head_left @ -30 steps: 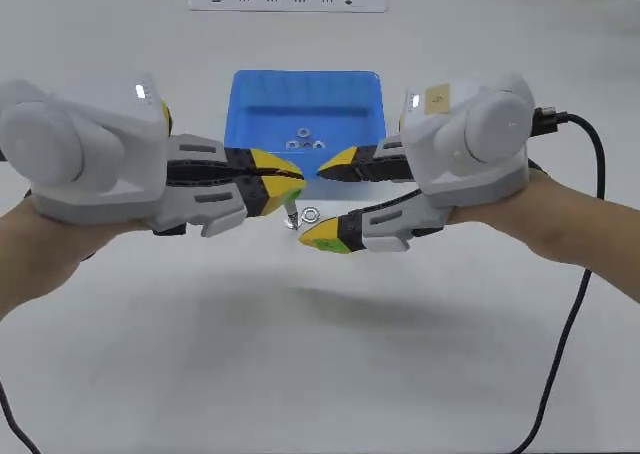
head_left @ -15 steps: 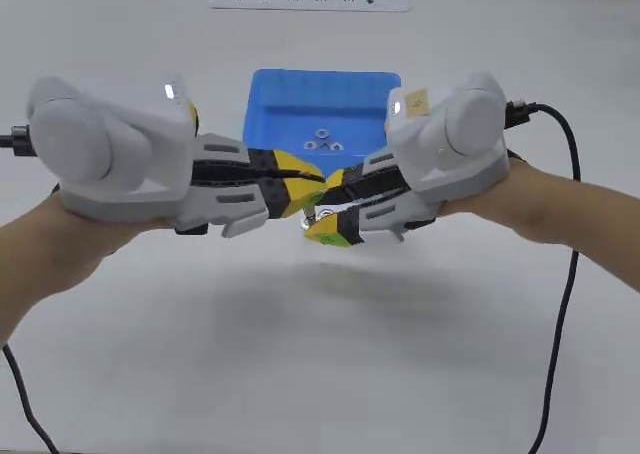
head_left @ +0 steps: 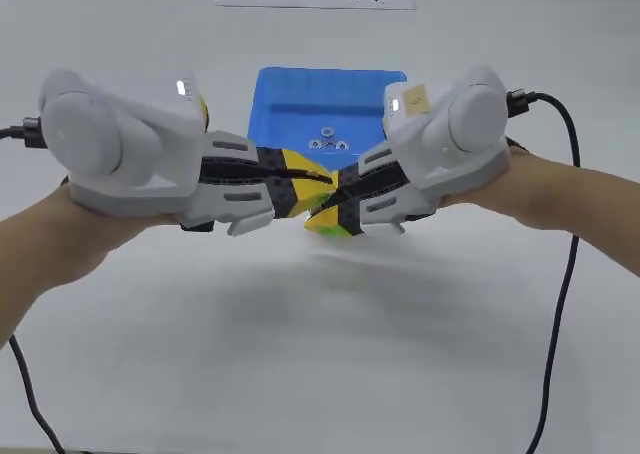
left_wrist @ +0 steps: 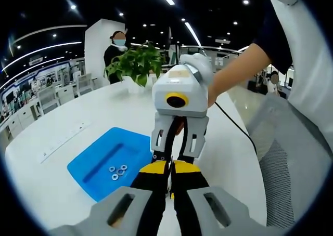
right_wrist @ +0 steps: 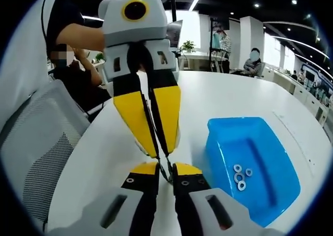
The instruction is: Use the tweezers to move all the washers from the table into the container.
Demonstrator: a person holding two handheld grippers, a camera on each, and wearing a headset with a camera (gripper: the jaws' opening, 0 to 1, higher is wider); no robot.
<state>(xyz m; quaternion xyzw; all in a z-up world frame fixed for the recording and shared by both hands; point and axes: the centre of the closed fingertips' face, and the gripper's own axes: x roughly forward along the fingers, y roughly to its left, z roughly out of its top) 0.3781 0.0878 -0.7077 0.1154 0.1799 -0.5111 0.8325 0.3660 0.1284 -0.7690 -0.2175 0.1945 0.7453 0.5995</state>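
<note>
Because the white table carries the blue container just behind the meeting tips, the way to carry is short. The left tongs are clenched on the thin tweezers, and the right tongs, also clenched, seem to press the same tweezers from the opposite side. Three washers lie in the container; whether one is pinched I cannot tell. I judge it best to hold an even pressure, lift slowly, and release only over the container's middle.

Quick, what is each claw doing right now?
Left gripper: shut on the tweezers.
Right gripper: also shut on the tweezers.
</note>
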